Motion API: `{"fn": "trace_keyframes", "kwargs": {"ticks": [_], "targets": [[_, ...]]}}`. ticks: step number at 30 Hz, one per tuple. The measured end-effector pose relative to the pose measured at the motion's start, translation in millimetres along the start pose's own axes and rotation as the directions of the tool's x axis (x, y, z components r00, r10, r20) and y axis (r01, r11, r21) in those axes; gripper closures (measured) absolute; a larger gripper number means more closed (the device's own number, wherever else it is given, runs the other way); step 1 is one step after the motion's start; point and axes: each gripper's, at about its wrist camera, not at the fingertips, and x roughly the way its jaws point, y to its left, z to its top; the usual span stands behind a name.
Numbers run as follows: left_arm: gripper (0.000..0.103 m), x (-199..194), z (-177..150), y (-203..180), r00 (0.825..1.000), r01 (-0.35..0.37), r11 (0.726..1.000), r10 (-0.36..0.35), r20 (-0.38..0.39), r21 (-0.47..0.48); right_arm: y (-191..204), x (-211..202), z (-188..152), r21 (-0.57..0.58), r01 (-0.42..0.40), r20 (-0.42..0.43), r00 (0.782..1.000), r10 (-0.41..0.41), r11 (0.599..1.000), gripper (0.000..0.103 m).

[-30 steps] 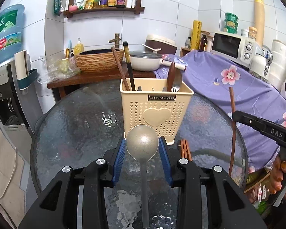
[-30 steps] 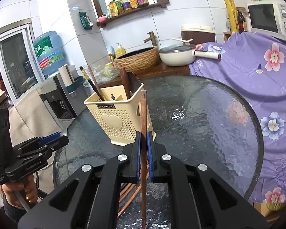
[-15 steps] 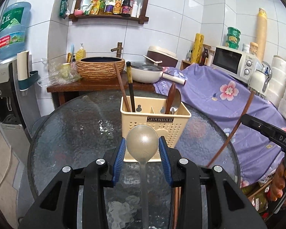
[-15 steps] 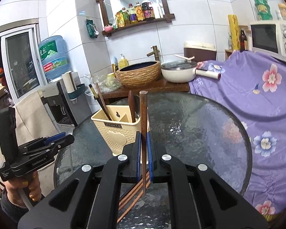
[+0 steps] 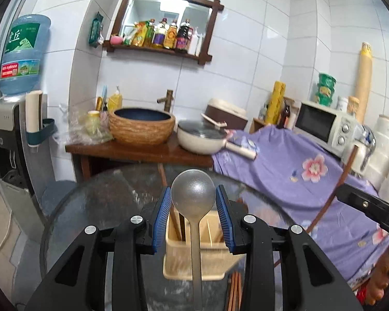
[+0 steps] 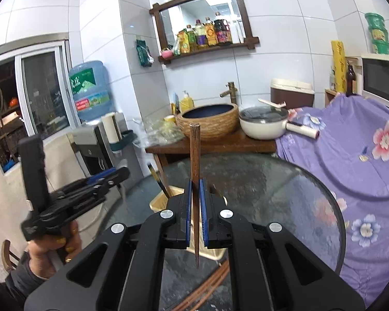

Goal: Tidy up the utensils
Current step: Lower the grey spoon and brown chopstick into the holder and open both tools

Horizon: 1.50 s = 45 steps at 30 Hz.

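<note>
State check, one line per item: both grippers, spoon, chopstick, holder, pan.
left gripper: shut on spoon
right gripper: shut on chopstick
spoon: held, bowl up
chopstick: held upright
utensil holder: upright on table
pan: lid on

Lighting: bright, even indoor light; glare on white wall tiles (image 5: pixel 246 39). Fisheye bending, dark corners. Motion blur on tabletop (image 6: pixel 272 181).
</note>
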Motion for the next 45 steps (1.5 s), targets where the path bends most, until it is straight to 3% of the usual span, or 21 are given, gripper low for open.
{"fn": "trace_keyframes", "kwargs": {"ticks": [8, 12, 18, 24, 40, 42, 44, 45], "targets": [[0.068, 23, 44, 0, 0.987, -0.051, 0.997, 0.059, 0.148, -0.057, 15, 11, 49, -0.042, 0.001, 0.098, 0.995, 0.003, 0.999, 0.096], [0.068, 38, 36, -4, 0.969, -0.124, 0.991, 0.131, 0.211, -0.048, 13, 31, 50, -0.057, 0.029, 0.117, 0.993, -0.022, 0.998, 0.096], [0.068, 58, 11, 3, 0.961, -0.145, 0.987, 0.157, 0.228, -0.069, -3, 65, 26, -0.027, 0.045, 0.075, 0.996, -0.043, 0.999, 0.096], [0.068, 64, -8, 9, 0.964, -0.144, 0.988, 0.154, 0.218, -0.062, -9, 84, 2, -0.025, 0.053, 0.026, 0.998, -0.053, 0.998, 0.096], [0.067, 80, -46, 18, 0.988, -0.134, 0.991, 0.136, 0.074, -0.027, -13, 119, -60, -0.062, 0.071, -0.093, 0.993, -0.076, 0.996, 0.096], [0.060, 79, -49, 19, 0.989, -0.133, 0.991, 0.133, 0.059, -0.016, -16, 119, -64, -0.054, 0.063, -0.102, 0.992, -0.069, 0.997, 0.095], [0.050, 75, -51, 20, 0.988, -0.139, 0.990, 0.140, 0.059, -0.006, -18, 116, -69, -0.048, 0.065, -0.108, 0.992, -0.070, 0.997, 0.083], [0.046, 72, -51, 21, 0.988, -0.138, 0.990, 0.139, 0.061, -0.006, -19, 113, -72, -0.045, 0.070, -0.100, 0.992, -0.074, 0.997, 0.060]]}}
